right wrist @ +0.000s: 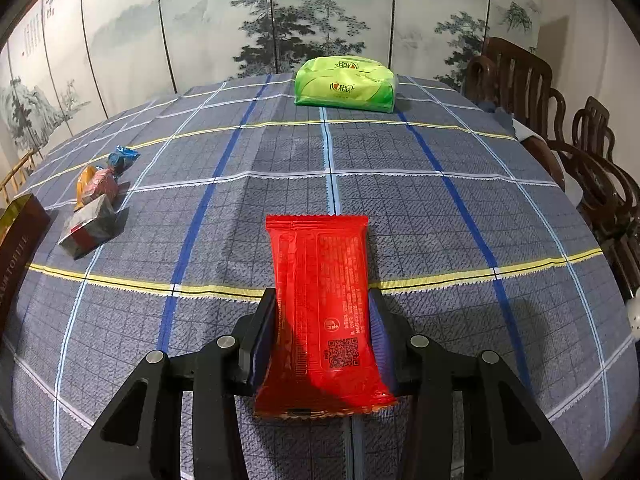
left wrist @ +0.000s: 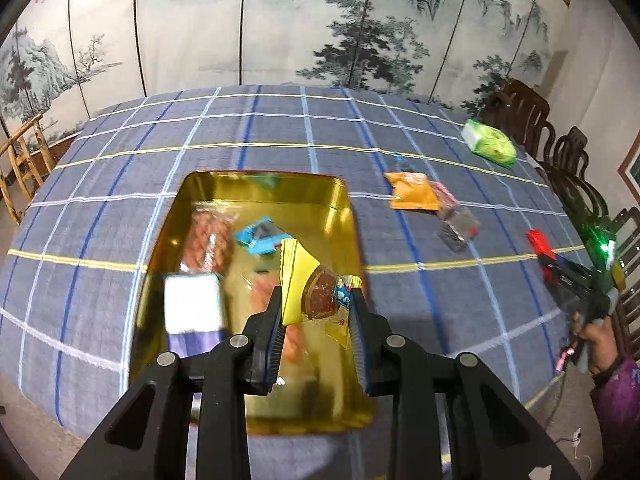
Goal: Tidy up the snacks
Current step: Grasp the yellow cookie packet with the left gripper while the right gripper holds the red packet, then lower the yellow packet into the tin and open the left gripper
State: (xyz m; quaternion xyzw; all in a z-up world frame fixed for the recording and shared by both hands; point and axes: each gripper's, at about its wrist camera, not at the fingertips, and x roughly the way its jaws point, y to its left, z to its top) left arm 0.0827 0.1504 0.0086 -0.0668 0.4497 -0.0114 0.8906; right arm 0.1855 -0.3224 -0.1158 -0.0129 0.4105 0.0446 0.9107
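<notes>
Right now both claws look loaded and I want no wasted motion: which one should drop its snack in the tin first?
Left. Its claw holds a yellow snack right over the tin.

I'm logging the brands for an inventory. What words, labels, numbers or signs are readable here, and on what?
Dark red box, side wall: gold capitals, cut off by the frame edge, roughly "...MATOFULL"; uncertain.
Green tissue pack: a red logo printed twice, stylised, not legible.
Red snack packet in the right gripper: a QR code, a round mark and dense print, too small to read.
Yellow snack in the left gripper: blue patch, blurred.
</notes>
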